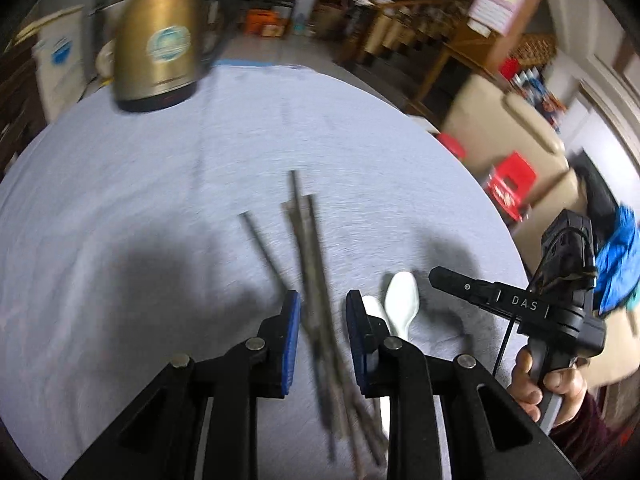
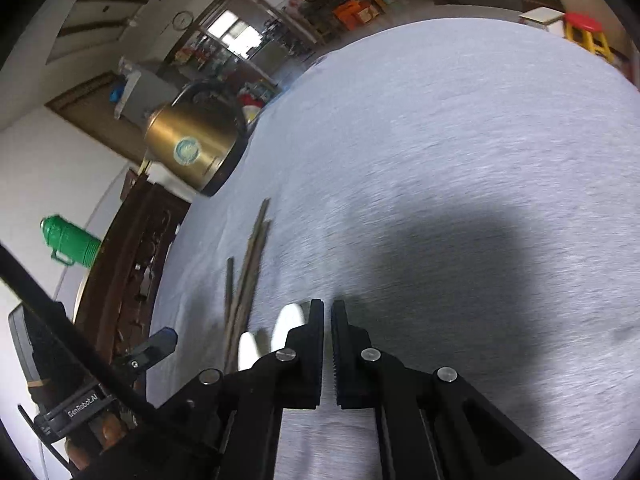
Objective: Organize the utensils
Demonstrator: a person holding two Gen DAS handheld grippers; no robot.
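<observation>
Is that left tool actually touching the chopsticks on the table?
Cannot tell. In the left wrist view the left tool is open and straddles the chopsticks, cloth visible either side, but motion blur hides whether it is touching them.

Both fisheye views are evenly lit by soft daylight, perhaps from the bright window (image 2: 236, 36). Motion blur smears the tabletop (image 1: 160, 184), the chopsticks (image 1: 308, 248) and the kettle (image 1: 158, 36). Broad soft shadows fall on the cloth. Edges bend and darken to black.
</observation>
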